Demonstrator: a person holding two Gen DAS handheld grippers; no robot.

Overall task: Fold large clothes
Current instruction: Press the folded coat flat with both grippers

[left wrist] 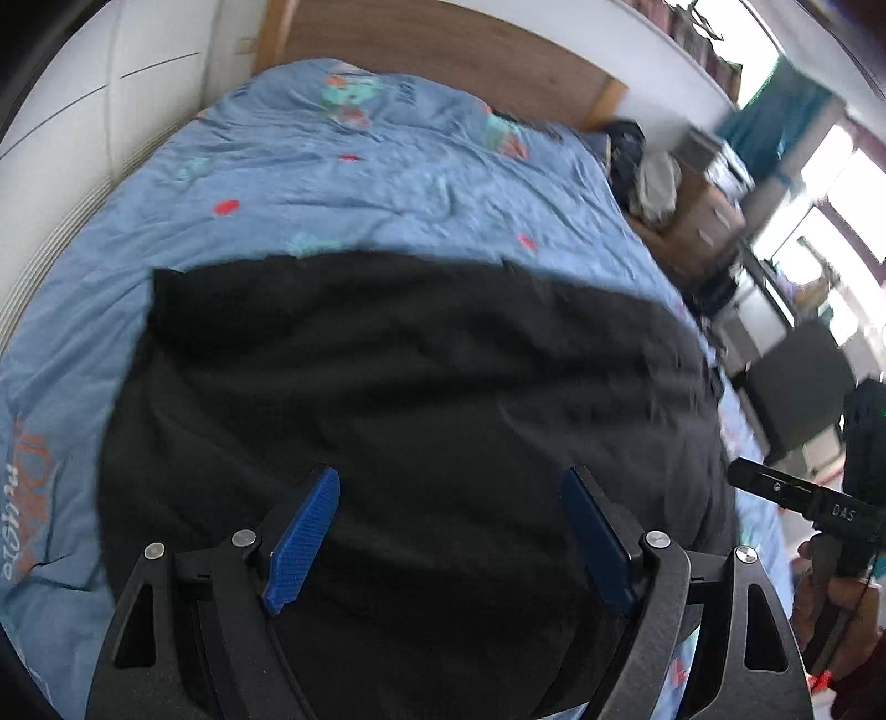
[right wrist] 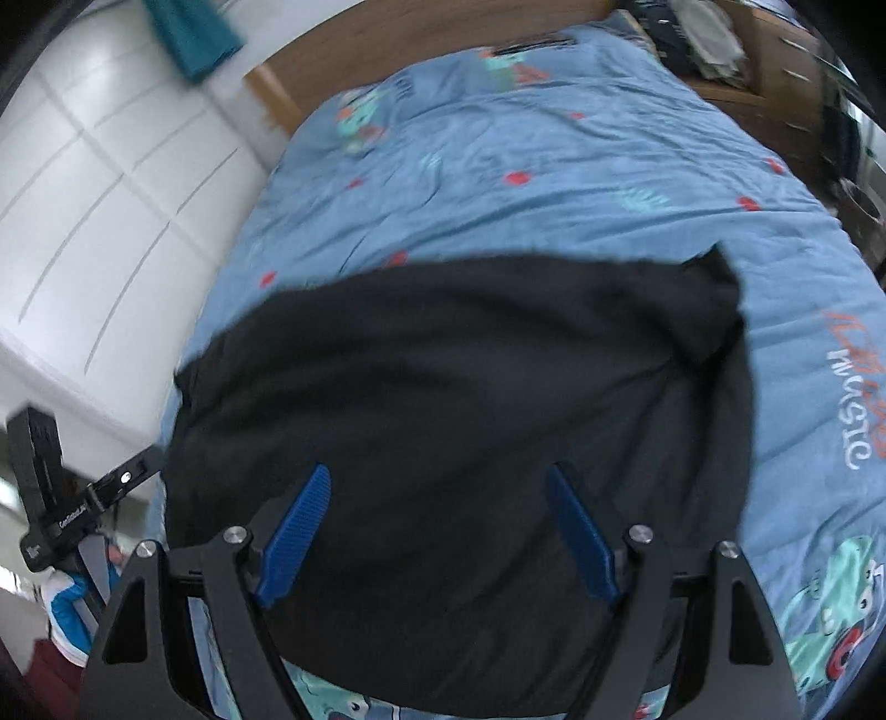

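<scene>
Garment: one black garment [left wrist: 421,399], large and of plain dark cloth, with no print or fastening that I can make out; which kind of clothing it is I cannot tell.
Garment, lay: spread flat across the near half of the bed [left wrist: 83,310], its far edge a nearly straight line over the quilt; soft creases run through the cloth.
Garment, corners: in my right wrist view the far right corner [right wrist: 714,310] lies doubled into a thicker fold; in my left wrist view the far left corner [left wrist: 166,282] lies square.
Quilt: one blue quilt cover [right wrist: 554,183] with red spots, teal cartoon figures and orange and white lettering, wrinkled, lying under the garment.
Left claw [left wrist: 448,537]: jaws wide apart, nothing between the two blue pads [left wrist: 302,545]; it hangs above the near part of the garment, clear of the cloth.
Right claw [right wrist: 437,537]: likewise spread, two blue pads [right wrist: 296,545] bare, poised over the same cloth without contact.
Claws, count: two, one in each of my hands; each shows at the edge of the other's view.
Headboard: one wooden headboard [left wrist: 443,50] at the far end of the bed.
Wall side: white panelled wall [right wrist: 99,210] along one long side of the bed.
Other side: wooden drawers [left wrist: 714,216] with a heap of clothes [left wrist: 648,171] beside them.
</scene>
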